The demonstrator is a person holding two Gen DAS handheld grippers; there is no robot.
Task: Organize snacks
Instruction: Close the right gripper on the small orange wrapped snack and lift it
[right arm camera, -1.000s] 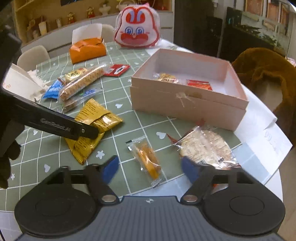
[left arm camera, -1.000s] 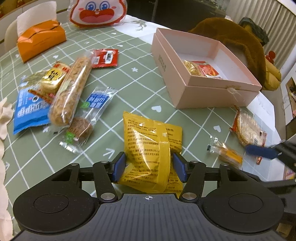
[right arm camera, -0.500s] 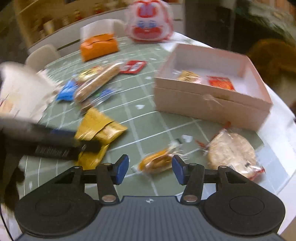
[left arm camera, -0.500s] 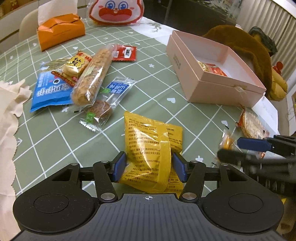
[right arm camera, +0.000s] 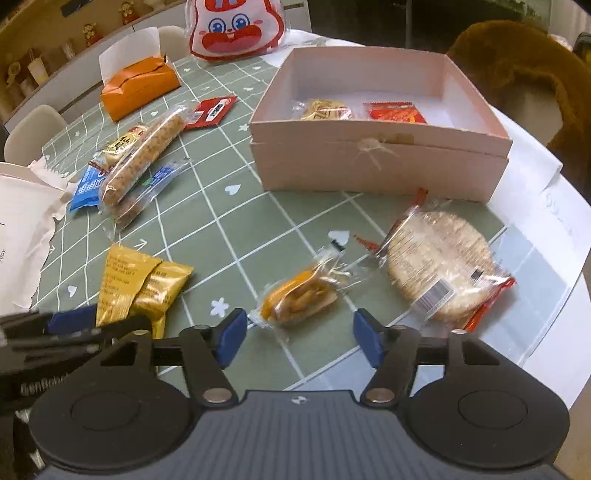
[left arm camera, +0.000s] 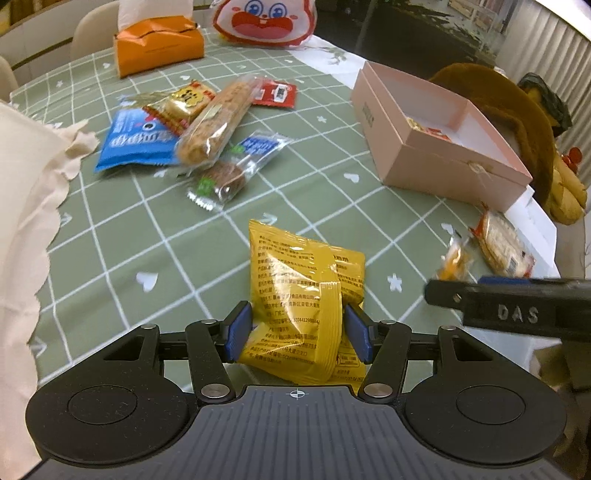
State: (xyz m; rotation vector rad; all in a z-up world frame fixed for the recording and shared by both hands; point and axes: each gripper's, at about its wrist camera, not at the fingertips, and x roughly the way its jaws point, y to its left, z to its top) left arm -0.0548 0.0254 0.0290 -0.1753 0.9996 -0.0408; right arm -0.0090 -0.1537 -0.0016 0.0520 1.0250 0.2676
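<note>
My left gripper (left arm camera: 297, 332) is shut on a yellow snack packet (left arm camera: 299, 291), which also shows in the right wrist view (right arm camera: 140, 284). My right gripper (right arm camera: 295, 338) is open, just short of a small clear-wrapped orange snack (right arm camera: 301, 295) that lies on the table; it also shows in the left wrist view (left arm camera: 454, 258). An open pink box (right arm camera: 380, 166) at the back holds two packets (right arm camera: 395, 112). A round rice cracker (right arm camera: 439, 258) lies right of the orange snack.
A pile of snacks sits at the left: a long bar (left arm camera: 218, 122), a blue packet (left arm camera: 136, 140), a red packet (left arm camera: 275, 94). An orange tissue box (left arm camera: 159, 44) and a cartoon bag (right arm camera: 236, 29) stand at the far edge. White paper (right arm camera: 22, 229) lies left.
The right gripper narrowed, then opened again, and moved up to the orange snack, which has turned on the table. The left gripper stays shut on the yellow packet and has pulled back.
</note>
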